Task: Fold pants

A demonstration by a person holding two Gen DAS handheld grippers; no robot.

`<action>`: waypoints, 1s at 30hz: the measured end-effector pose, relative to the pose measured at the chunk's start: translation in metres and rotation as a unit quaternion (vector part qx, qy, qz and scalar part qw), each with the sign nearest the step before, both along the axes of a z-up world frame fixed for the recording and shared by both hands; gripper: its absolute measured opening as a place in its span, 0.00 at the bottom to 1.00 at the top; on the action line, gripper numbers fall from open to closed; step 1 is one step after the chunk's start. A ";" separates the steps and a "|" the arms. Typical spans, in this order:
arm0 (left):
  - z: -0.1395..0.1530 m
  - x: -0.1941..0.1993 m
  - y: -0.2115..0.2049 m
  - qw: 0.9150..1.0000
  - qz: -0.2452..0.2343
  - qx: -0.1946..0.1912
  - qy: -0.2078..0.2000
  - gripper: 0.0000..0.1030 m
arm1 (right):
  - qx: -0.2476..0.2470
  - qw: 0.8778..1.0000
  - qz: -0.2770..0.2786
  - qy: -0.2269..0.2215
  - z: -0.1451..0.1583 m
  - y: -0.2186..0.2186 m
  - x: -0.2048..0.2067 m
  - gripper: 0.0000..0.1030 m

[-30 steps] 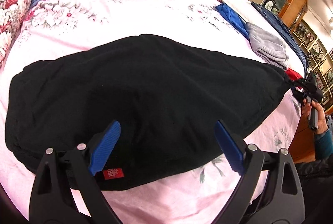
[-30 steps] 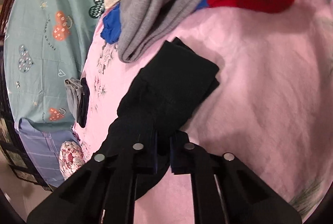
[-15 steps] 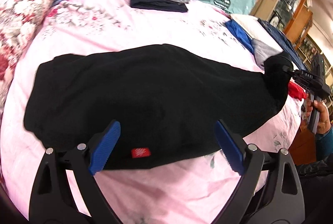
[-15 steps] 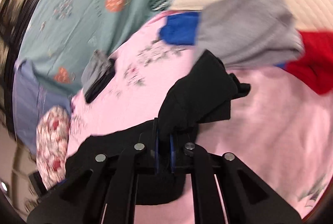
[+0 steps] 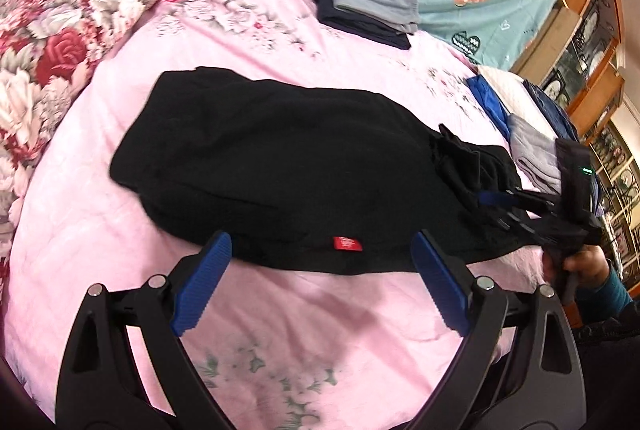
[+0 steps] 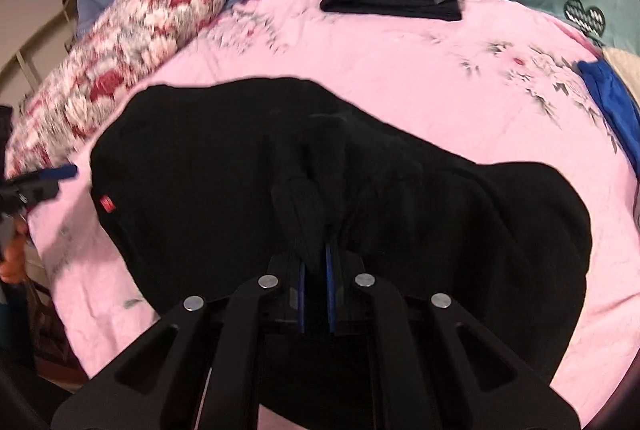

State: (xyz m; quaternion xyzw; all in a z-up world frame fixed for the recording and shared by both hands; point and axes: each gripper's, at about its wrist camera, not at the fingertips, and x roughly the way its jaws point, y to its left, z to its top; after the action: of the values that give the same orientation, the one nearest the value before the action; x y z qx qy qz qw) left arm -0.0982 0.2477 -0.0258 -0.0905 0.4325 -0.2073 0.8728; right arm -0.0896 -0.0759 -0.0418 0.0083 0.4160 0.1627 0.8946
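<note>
Black pants (image 5: 280,166) with a small red label (image 5: 347,243) lie spread on the pink bedsheet (image 5: 320,330). My left gripper (image 5: 320,282) is open and empty, held just in front of the pants' near edge by the label. My right gripper (image 6: 315,254) is shut on the leg end of the black pants (image 6: 312,190) and holds it lifted over the rest of the garment. In the left wrist view the right gripper (image 5: 486,196) shows at the right with the bunched leg end. The left gripper (image 6: 60,172) shows at the far left of the right wrist view.
A folded stack of grey and dark clothes (image 5: 372,6) lies at the far side of the bed. A floral pillow (image 5: 60,22) sits at the left. Blue, grey and other clothes (image 5: 524,134) are piled at the right edge. Wooden cabinets (image 5: 580,30) stand beyond.
My right gripper has carried the leg end leftward over the pants, folding them shorter. My left gripper has pulled back from the pants, which now lie farther from it.
</note>
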 end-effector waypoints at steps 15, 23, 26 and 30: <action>-0.017 0.027 0.047 0.980 0.116 -0.134 0.087 0.90 | 0.224 0.965 -0.004 0.138 -0.023 -0.026 0.040 0.61; -0.054 0.046 0.074 0.940 0.194 -0.222 0.173 0.90 | 0.249 0.965 0.020 0.084 -0.008 -0.045 0.023 0.63; -0.050 0.038 0.073 0.940 0.200 -0.218 0.171 0.90 | 0.233 0.970 0.009 0.065 -0.007 -0.054 0.016 0.65; -0.053 0.049 0.066 0.937 0.203 -0.214 0.186 0.90 | 0.248 0.966 0.014 0.065 -0.014 -0.050 0.014 0.66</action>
State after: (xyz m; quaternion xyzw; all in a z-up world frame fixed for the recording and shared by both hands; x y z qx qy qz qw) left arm -0.0497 0.3133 -0.0788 -0.3983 0.5052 -0.0933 0.7599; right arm -0.0755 -0.1262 -0.0559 0.2351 0.4202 0.2721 0.8331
